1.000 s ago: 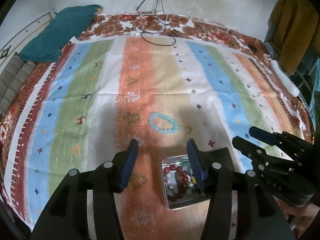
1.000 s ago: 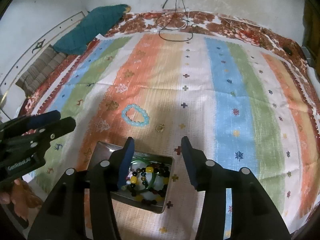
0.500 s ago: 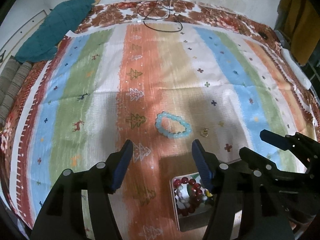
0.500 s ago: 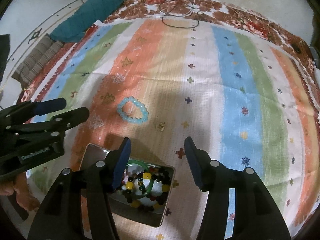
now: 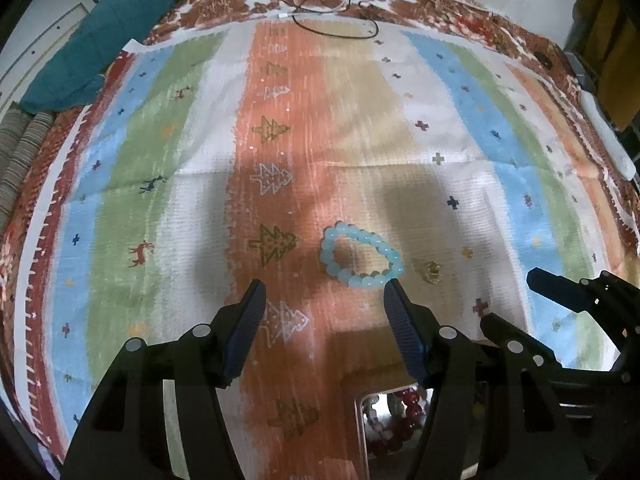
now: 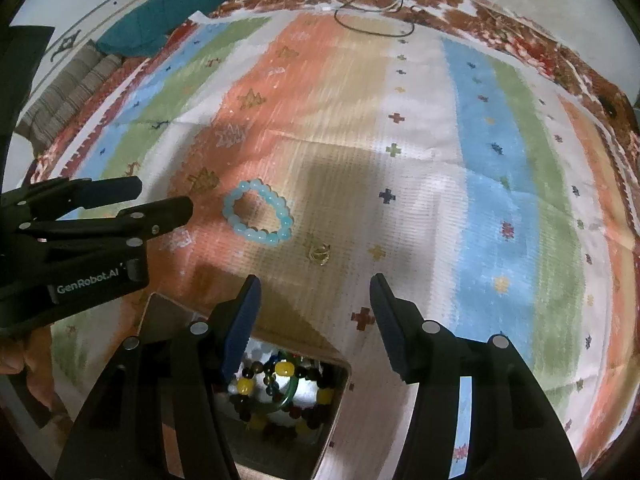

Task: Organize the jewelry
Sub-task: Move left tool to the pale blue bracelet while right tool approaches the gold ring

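Note:
A pale blue bead bracelet (image 5: 360, 258) (image 6: 259, 213) lies on the striped cloth, with a small gold ring-like piece (image 5: 432, 271) (image 6: 319, 254) just to its right. My left gripper (image 5: 324, 292) hangs open just short of the bracelet, its right fingertip near the beads and nothing between the fingers. My right gripper (image 6: 314, 286) is open too, empty, just short of the gold piece. A metal tin (image 6: 160, 312) (image 5: 360, 420) holding several bead bracelets sits below both grippers, partly hidden by their fingers. The right gripper (image 5: 520, 308) also shows at the left wrist view's right edge.
A striped patterned cloth (image 5: 200, 160) covers the surface. A teal cushion (image 5: 100, 40) lies at the far left, a black cable (image 5: 332, 20) at the far edge. In the right wrist view the left gripper (image 6: 160, 196) reaches in from the left, with a hand (image 6: 24, 364) below it.
Both grippers have moved forward and down past the tin toward the bracelet and gold piece, and both stand a little wider. The tin has slid toward the bottom of both views.

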